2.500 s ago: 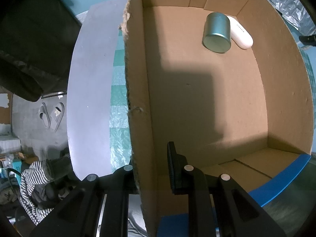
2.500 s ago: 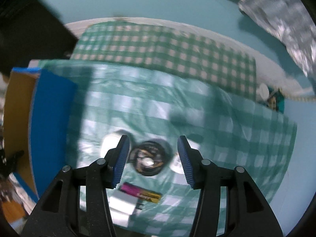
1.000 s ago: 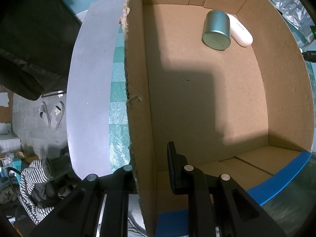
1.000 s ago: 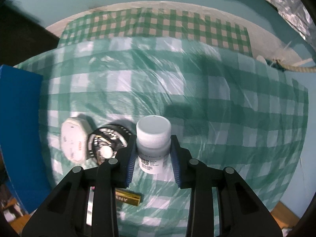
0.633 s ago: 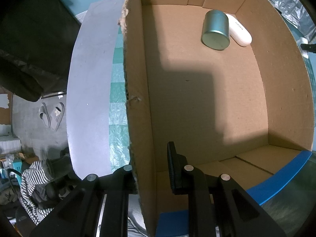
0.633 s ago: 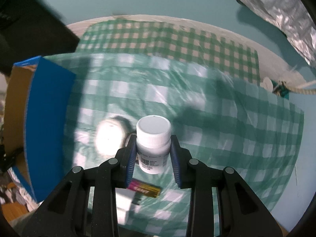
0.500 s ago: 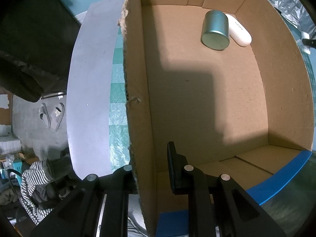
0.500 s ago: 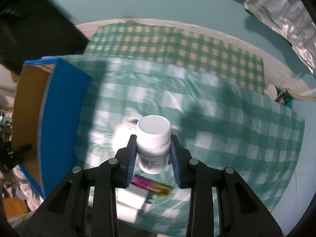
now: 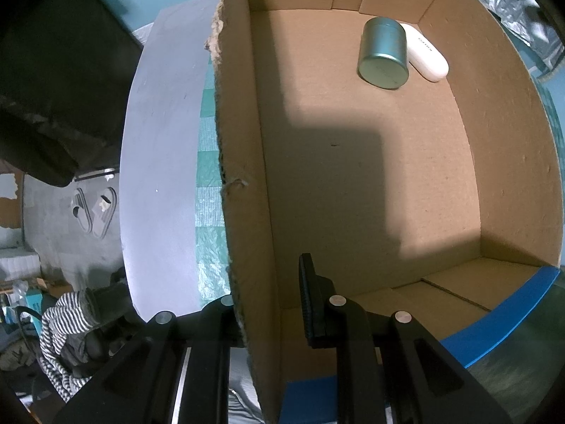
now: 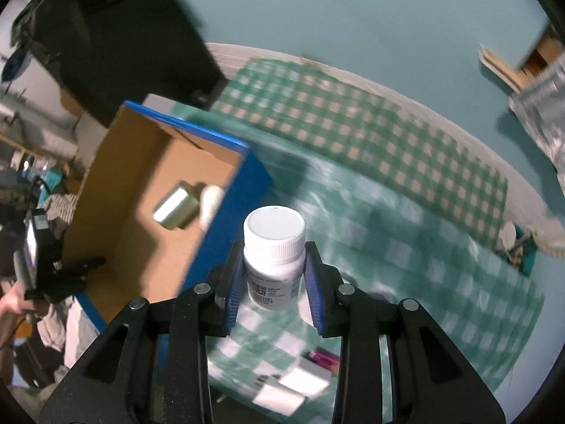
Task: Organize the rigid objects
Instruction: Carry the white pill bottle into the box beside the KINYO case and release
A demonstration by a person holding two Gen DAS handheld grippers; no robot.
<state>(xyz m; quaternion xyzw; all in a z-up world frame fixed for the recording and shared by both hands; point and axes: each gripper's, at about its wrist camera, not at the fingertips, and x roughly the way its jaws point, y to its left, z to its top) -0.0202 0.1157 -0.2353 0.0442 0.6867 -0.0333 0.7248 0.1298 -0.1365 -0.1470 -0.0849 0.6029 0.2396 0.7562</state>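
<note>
A white pill bottle [image 10: 274, 254] with a ribbed cap stands upright between the blue pads of my right gripper [image 10: 274, 282], which is shut on it and carries it above the green checked cloth [image 10: 406, 247]. Left of it lies the open cardboard box [image 10: 116, 190] with blue-taped edges. My left gripper [image 9: 268, 304] is shut on the box's torn left wall [image 9: 240, 183], one finger outside and one inside. Inside the box [image 9: 353, 162], at the far end, lie a metal tin [image 9: 383, 54] and a white case [image 9: 425, 53].
A pink-labelled battery [image 10: 323, 358] and a white flat item [image 10: 293, 387] lie on the cloth under the right gripper. A grey table edge [image 9: 159, 162] runs left of the box. A dark bulky object [image 10: 116, 35] sits behind the box. Slippers [image 9: 93, 210] lie on the floor.
My right gripper has lifted the pill bottle off the cloth and swung left toward the box, rolling as it went. The left gripper and the box have not moved.
</note>
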